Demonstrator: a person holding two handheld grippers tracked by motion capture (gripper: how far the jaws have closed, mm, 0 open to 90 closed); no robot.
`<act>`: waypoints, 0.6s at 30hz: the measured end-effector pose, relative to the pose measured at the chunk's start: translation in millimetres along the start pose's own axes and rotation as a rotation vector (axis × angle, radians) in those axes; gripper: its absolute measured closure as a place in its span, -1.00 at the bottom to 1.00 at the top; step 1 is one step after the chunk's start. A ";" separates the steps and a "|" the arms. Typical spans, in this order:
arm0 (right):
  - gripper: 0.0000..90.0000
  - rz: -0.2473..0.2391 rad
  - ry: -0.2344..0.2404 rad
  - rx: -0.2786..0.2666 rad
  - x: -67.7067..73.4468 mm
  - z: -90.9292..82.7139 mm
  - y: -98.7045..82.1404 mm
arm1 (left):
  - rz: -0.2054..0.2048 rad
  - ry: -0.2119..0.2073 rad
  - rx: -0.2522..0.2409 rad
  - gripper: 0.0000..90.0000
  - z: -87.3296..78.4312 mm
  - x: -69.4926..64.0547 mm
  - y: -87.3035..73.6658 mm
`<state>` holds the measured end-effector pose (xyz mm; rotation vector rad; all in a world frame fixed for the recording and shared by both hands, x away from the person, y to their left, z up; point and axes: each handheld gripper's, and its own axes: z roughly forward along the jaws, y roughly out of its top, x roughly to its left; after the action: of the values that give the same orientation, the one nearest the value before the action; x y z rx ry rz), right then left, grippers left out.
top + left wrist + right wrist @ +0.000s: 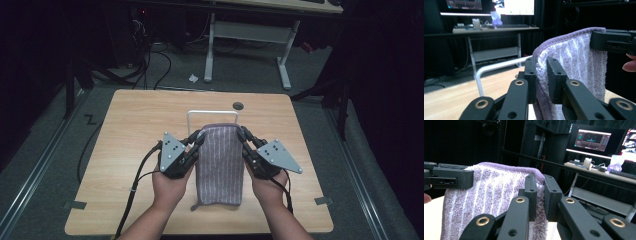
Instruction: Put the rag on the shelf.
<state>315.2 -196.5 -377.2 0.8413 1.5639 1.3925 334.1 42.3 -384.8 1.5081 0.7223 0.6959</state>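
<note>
The near hem of the striped purple towel (218, 165) trails on the worktop (125, 150), while its two far corners are pinched, one in the closed fingers of the left gripper (198, 137) and one in those of the right gripper (242, 133). To do this well, I would keep both grips firm and level, the top edge taut between them. Then carry it over the white rack (212, 113) just beyond before lowering.

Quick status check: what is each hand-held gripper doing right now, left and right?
Left hand-held gripper: shut on the left top corner of the purple striped towel.
Right hand-held gripper: shut on the towel's right top corner.
</note>
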 end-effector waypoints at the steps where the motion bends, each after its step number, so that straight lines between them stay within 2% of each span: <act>1: 0.85 -0.001 -0.002 -0.003 -0.9 1.0 1.7 | 0.002 0.001 -0.005 0.77 2.1 1.3 3.4; 8: 0.85 0.018 -0.003 -0.011 -7.6 9.3 11.8 | -0.007 0.006 -0.026 0.78 10.2 9.8 19.5; 18: 0.85 0.014 -0.008 -0.011 -13.9 19.0 21.9 | 0.010 0.009 -0.020 0.78 19.0 16.8 27.6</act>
<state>336.9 -197.9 -353.6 0.8510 1.5455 1.4050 360.5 42.5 -358.1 1.4918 0.7125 0.7157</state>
